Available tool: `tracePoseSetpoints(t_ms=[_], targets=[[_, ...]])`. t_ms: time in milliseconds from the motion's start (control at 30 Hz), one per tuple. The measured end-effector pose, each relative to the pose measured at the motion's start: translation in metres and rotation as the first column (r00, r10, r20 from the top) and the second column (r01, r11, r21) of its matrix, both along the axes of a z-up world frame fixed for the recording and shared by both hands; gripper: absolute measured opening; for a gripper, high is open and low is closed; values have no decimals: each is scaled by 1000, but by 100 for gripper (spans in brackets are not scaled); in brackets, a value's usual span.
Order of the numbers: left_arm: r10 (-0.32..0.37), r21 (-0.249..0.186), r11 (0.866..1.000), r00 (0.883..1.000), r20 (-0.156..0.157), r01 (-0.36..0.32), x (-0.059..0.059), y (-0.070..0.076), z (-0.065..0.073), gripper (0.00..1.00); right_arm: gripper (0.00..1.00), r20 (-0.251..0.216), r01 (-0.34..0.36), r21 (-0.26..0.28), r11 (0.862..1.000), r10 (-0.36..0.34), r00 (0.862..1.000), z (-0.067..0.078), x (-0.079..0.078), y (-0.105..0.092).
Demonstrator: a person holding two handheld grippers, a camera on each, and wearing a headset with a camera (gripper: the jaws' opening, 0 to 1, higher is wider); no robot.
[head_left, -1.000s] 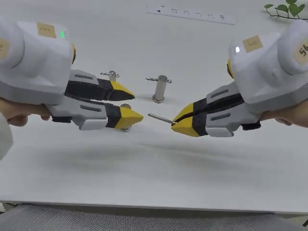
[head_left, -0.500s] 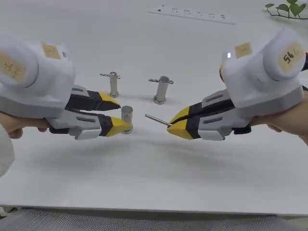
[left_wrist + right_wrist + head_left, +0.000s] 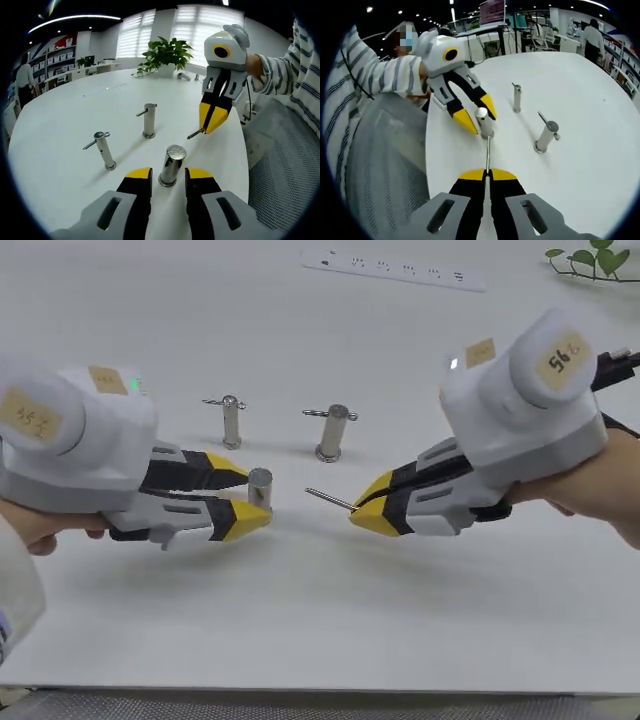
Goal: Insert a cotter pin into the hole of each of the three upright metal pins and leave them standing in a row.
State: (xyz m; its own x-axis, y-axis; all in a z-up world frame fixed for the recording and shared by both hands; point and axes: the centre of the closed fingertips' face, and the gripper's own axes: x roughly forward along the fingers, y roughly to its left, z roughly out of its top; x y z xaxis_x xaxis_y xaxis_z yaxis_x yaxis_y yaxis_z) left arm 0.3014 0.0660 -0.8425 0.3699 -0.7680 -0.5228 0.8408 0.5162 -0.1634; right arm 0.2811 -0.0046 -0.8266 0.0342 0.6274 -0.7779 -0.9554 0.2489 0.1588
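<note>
Steel shone smooth on the cylindrical bare metal pin (image 3: 260, 483), upright on the white table (image 3: 320, 620) between the left gripper's (image 3: 169, 175) spread jaws; the right gripper (image 3: 356, 512) pinched a thin cotter pin (image 3: 328, 499) nearby.

The near pin (image 3: 260, 485), left pin (image 3: 231, 420) and right pin (image 3: 333, 432) are smooth grey metal with a soft shine. The cotter pin (image 3: 330, 498) is thin bare metal wire. The table (image 3: 330, 610) is smooth matt white. The left gripper (image 3: 255, 498) and right gripper (image 3: 365, 508) have matt white and grey plastic shells, black and yellow plastic jaws, and tan paper labels (image 3: 480, 352). The sleeve (image 3: 300, 85) is striped cloth.
</note>
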Motion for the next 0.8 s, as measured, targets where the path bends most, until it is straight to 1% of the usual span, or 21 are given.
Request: tracePoseSetpoints(t_ms=[100,133,200,300,367,467,533,567,667,733,800], targets=[[-3,3,1000,1000,4,3,0,-1,-2,23,3,2,-15,-6,1000,15,1000,1,0,3],[-9,1,1000,1000,9,9,-1,-1,-1,22,3,3,-21,-6,1000,21,1000,1,0,5],[-11,-3,1000,1000,9,11,-1,-3,-1,21,3,7,-31,-8,999,32,999,1,1,7],[-16,-6,1000,1000,17,16,0,-4,-1,19,3,15,-52,-9,999,52,999,2,2,11],[-9,-8,1000,1000,4,9,0,-5,-3,16,3,20,-63,-11,998,64,998,3,2,14],[-13,10,1000,1000,7,13,0,-4,-6,15,3,28,-80,-14,997,80,996,3,4,16],[-9,3,1000,1000,7,9,0,-5,-6,14,3,31,-91,-13,996,91,995,4,3,17],[-10,-8,1000,1000,2,10,-1,-6,-5,13,3,32,-96,-13,995,97,995,5,3,18],[-6,-12,1000,1000,6,6,-1,-6,-6,13,3,33,-115,-18,993,116,993,4,1,20],[0,-14,1000,1000,1,0,-1,-6,-6,13,3,29,-113,-11,994,113,993,4,0,23],[-4,-12,1000,1000,8,4,-1,-6,-6,13,3,24,-105,2,994,105,994,5,1,26]])
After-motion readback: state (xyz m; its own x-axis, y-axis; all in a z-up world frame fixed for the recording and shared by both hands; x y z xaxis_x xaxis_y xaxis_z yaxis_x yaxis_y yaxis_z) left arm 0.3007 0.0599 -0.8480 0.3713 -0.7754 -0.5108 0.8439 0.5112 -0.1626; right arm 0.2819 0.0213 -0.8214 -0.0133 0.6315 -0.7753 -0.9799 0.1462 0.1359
